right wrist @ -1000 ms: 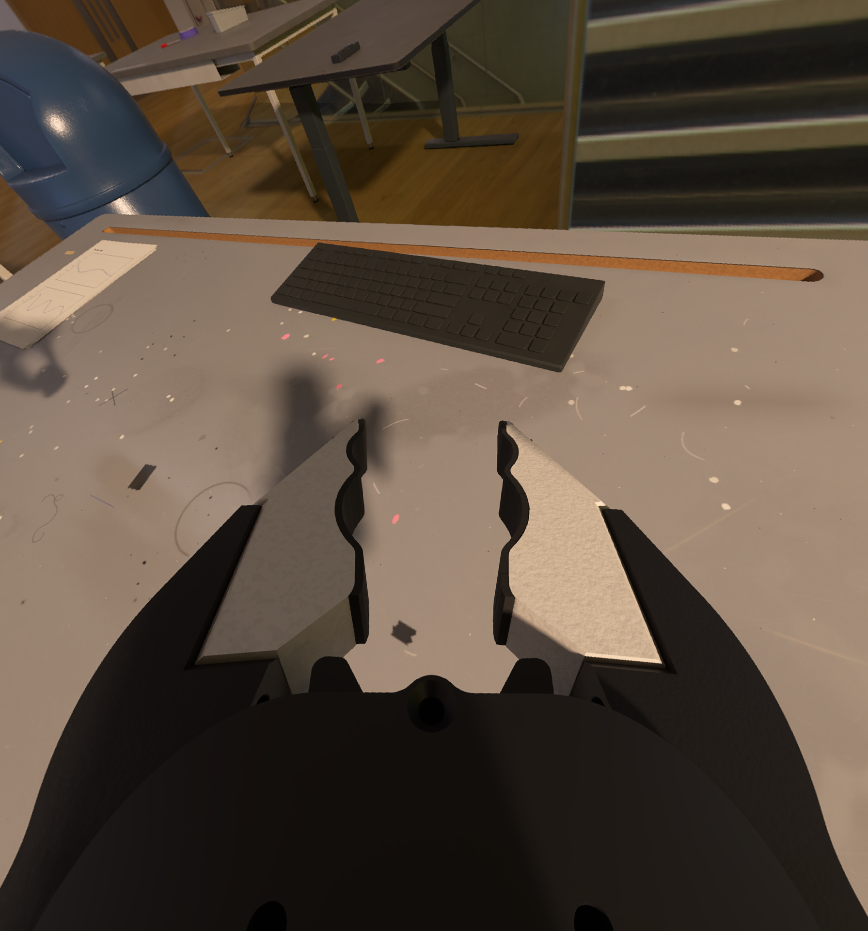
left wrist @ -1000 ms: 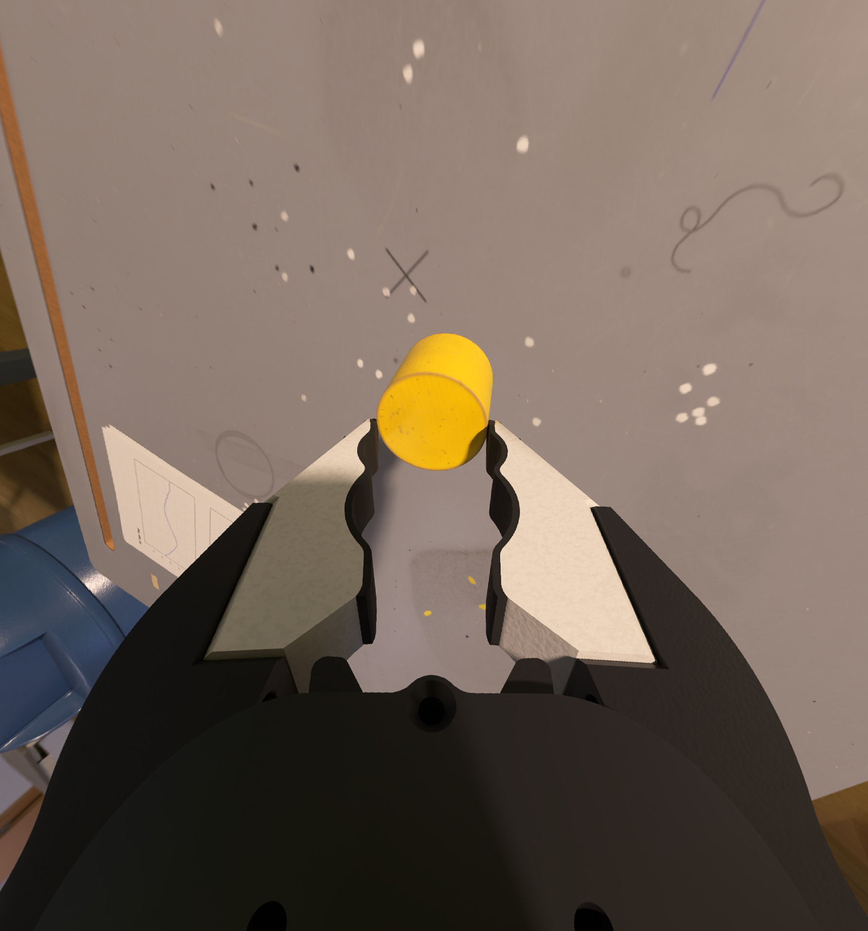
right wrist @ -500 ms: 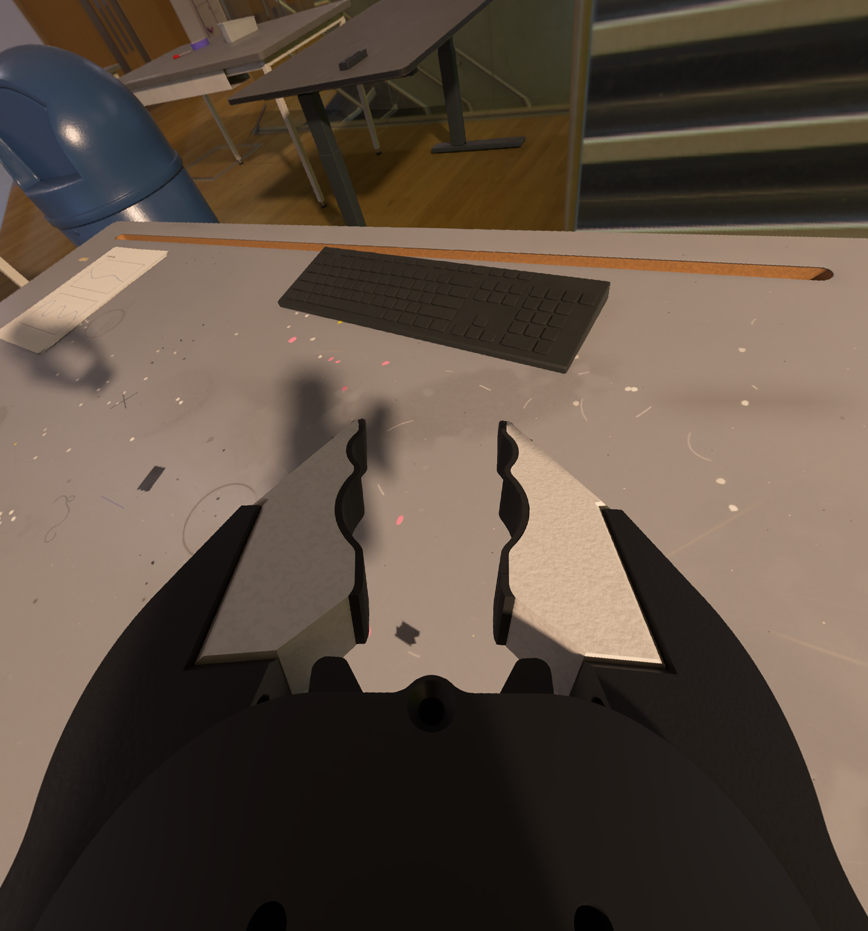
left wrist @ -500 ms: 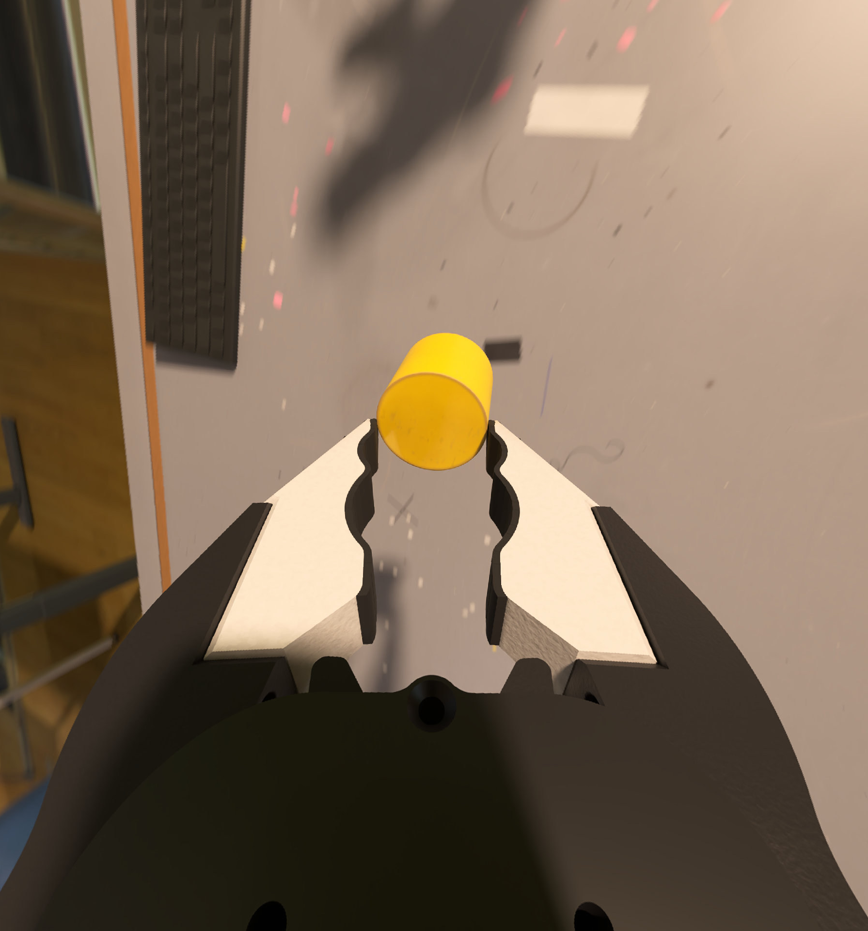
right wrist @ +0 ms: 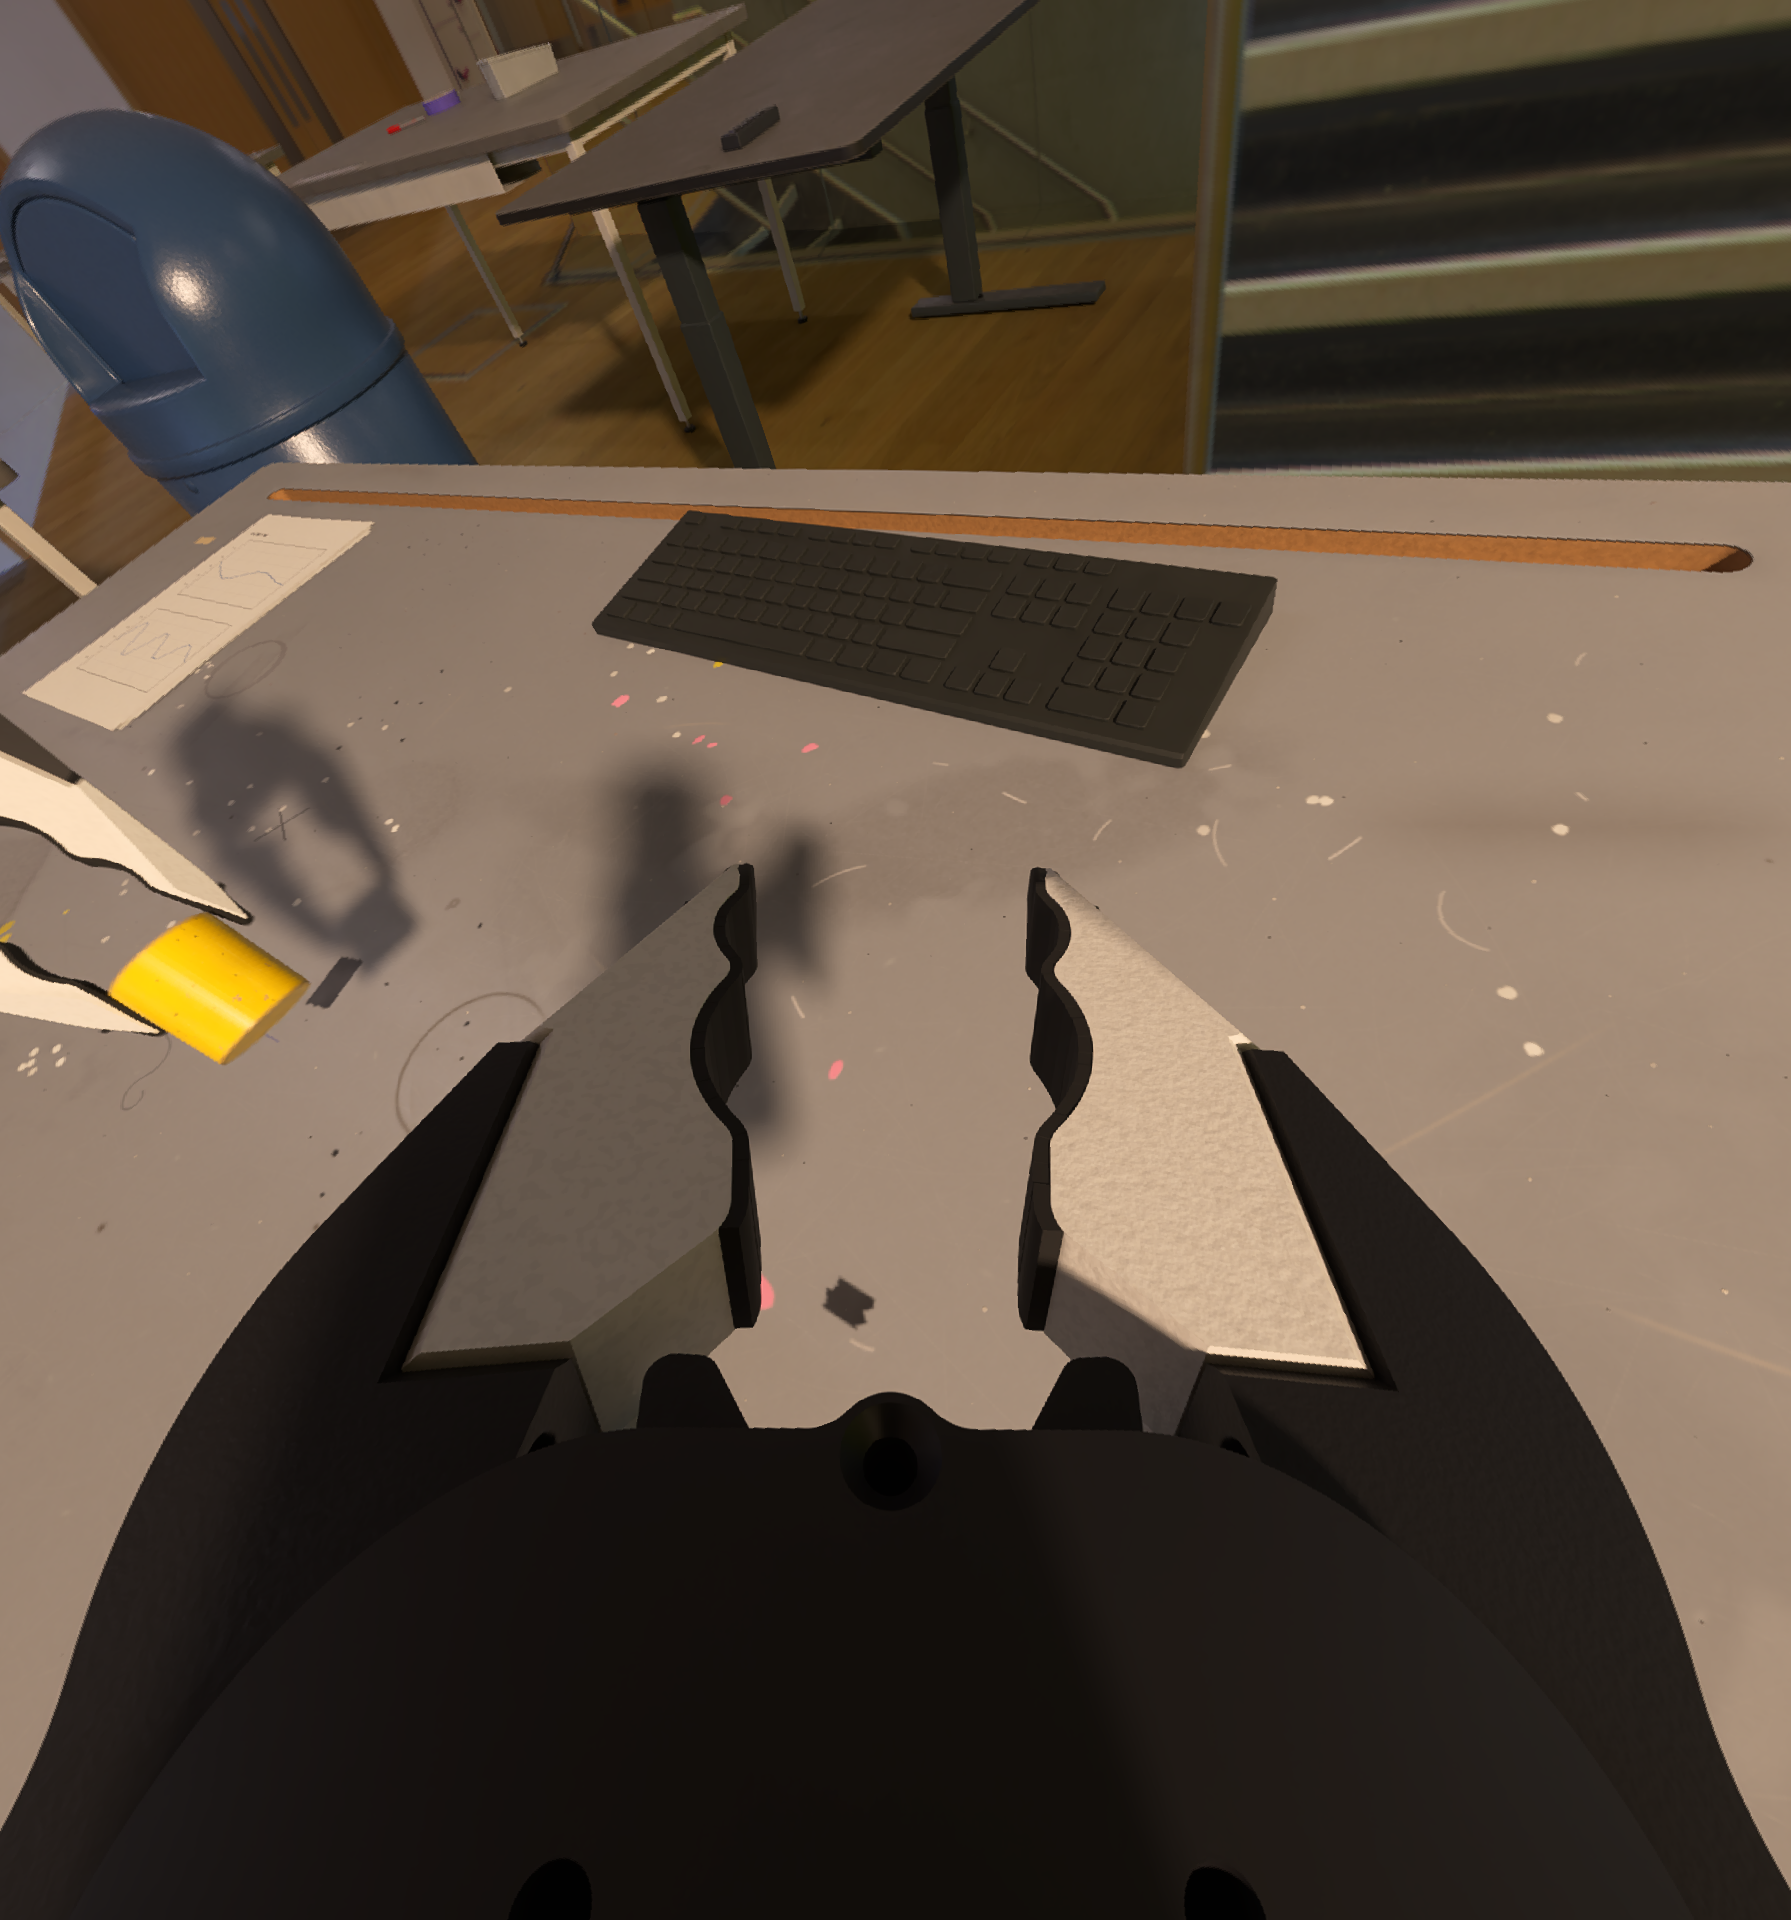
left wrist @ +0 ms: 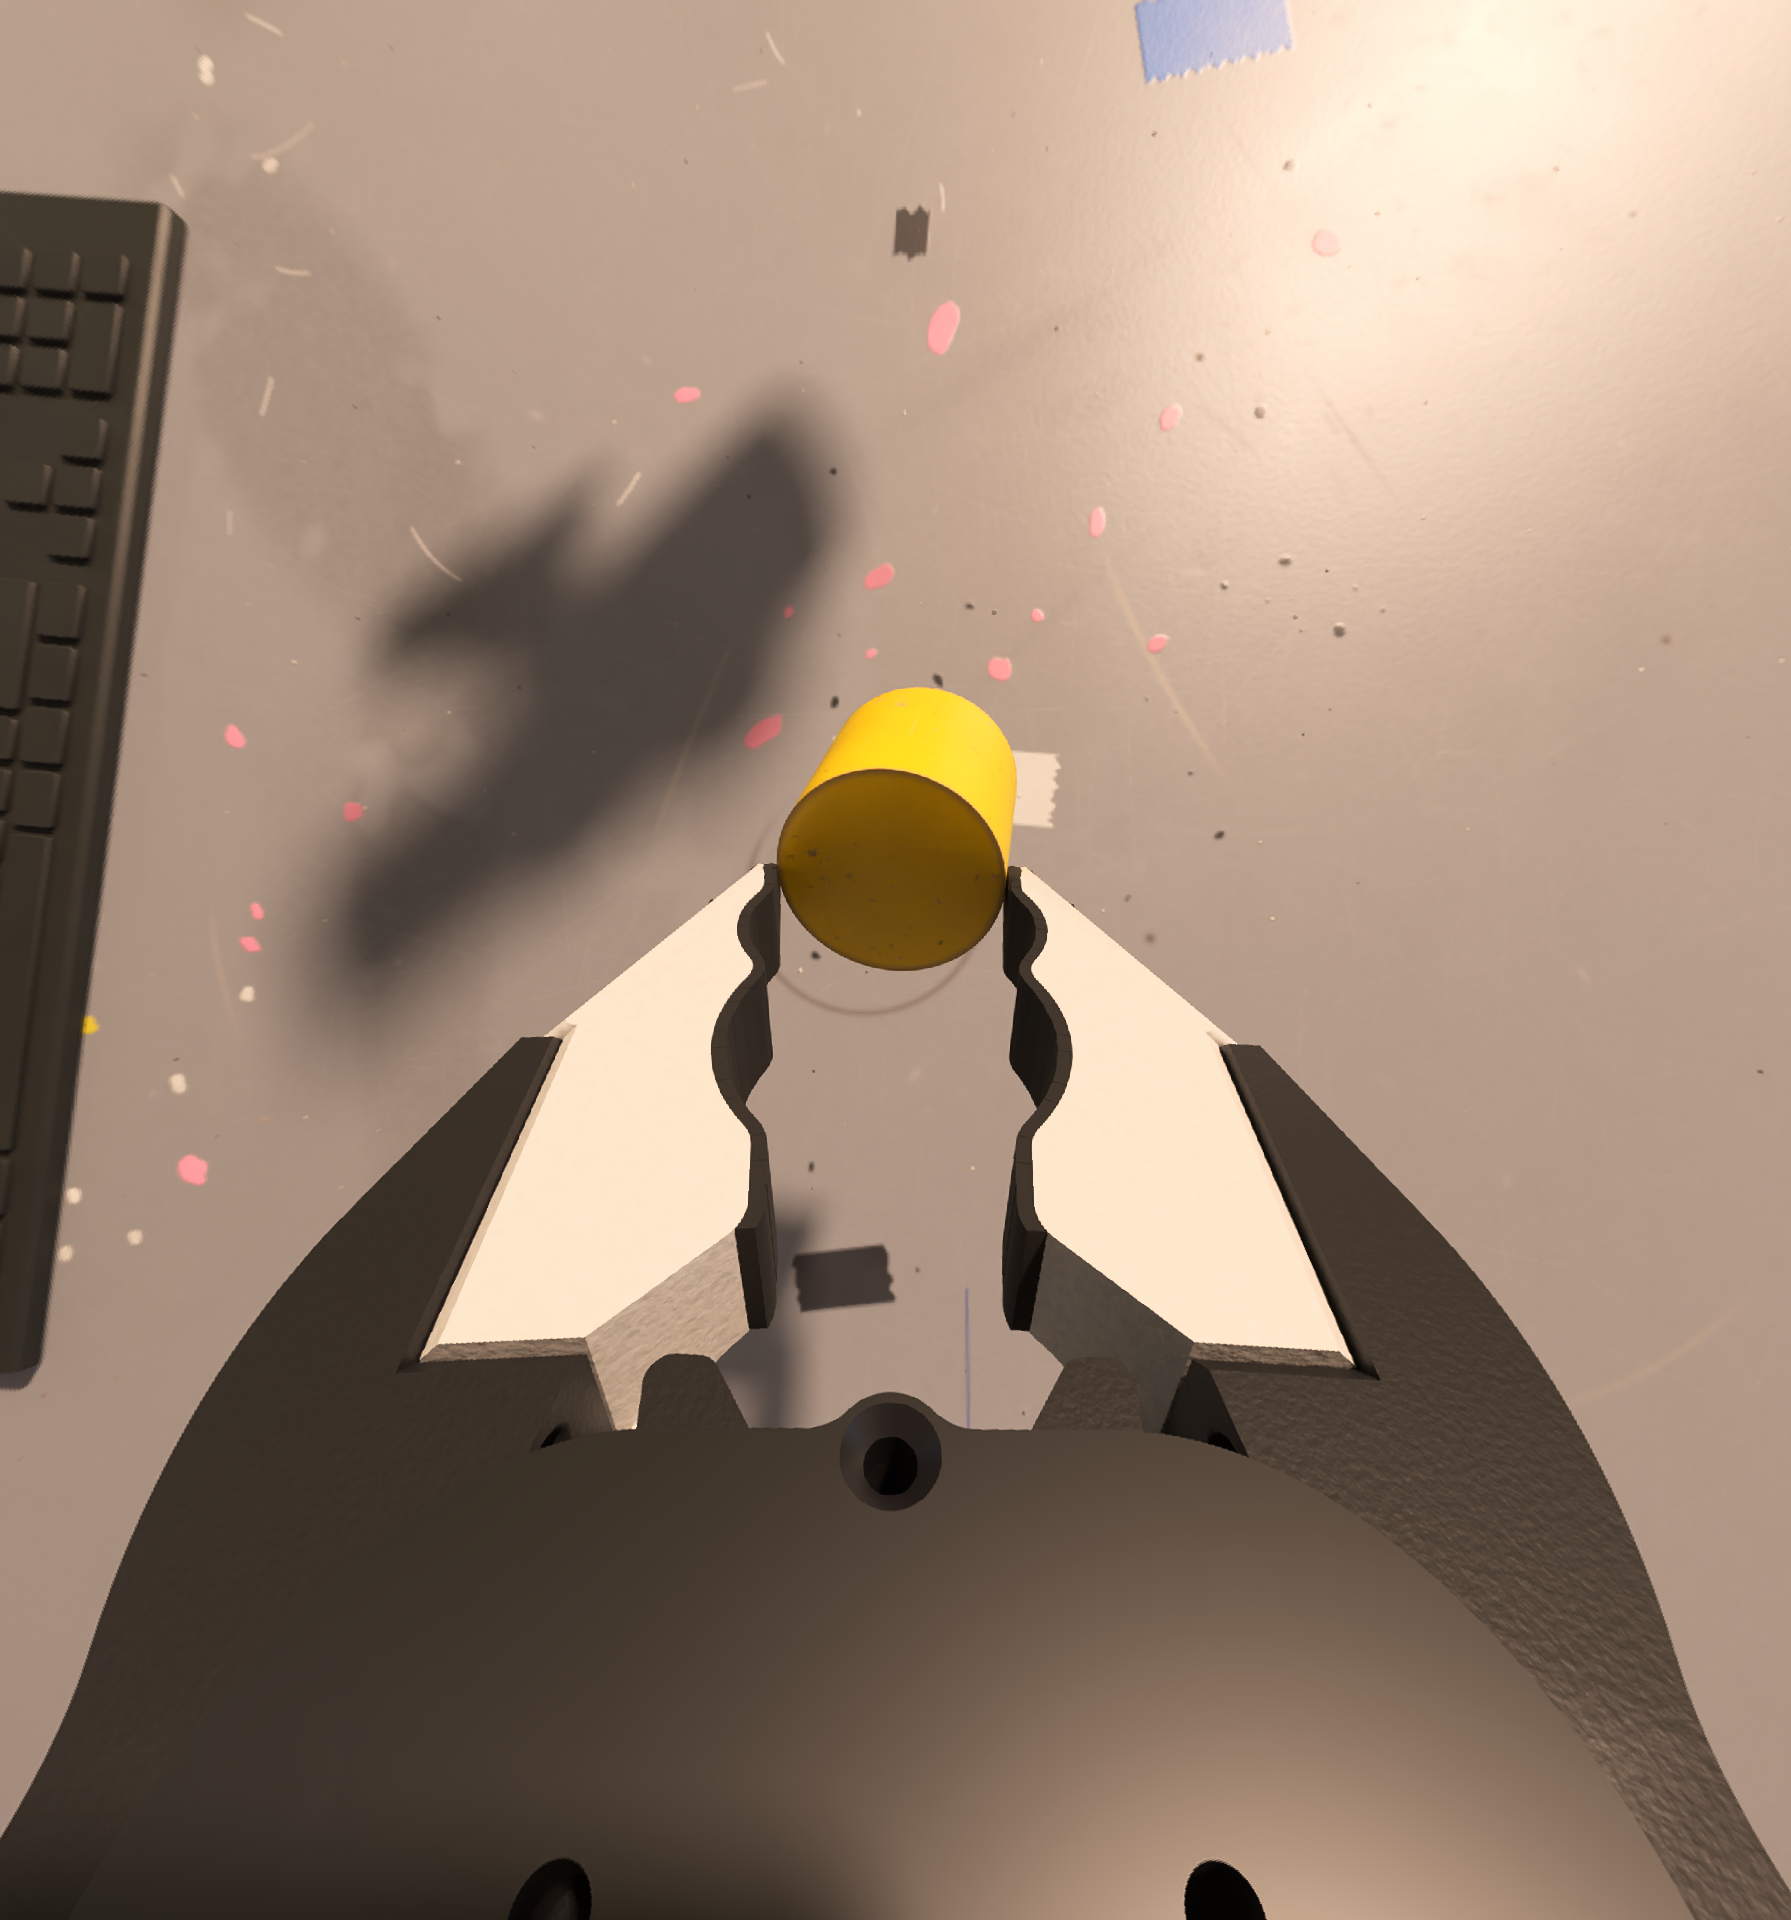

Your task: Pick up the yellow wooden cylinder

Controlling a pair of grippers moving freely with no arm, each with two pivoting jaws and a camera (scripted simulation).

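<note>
The yellow wooden cylinder [left wrist: 896, 842] is clamped between the fingertips of my left gripper [left wrist: 891, 896], which is shut on it and holds it above the grey table [left wrist: 1493, 727], its flat end facing the camera. In the right wrist view the same cylinder [right wrist: 207, 985] shows at the left edge, held in the air by the left gripper's white fingers [right wrist: 91, 862]. My right gripper [right wrist: 891, 888] is open and empty, above the table in front of the keyboard.
A black keyboard [right wrist: 938, 629] lies at the back of the table; it also shows at the left of the left wrist view [left wrist: 29, 779]. A sheet of paper [right wrist: 200, 613] lies at the back left corner. A blue bin [right wrist: 205, 301] and other desks stand beyond the table.
My left gripper has carried the cylinder over the table and swung round, so the keyboard and pink specks now lie below it. It has come into the right wrist view. The right gripper barely moved.
</note>
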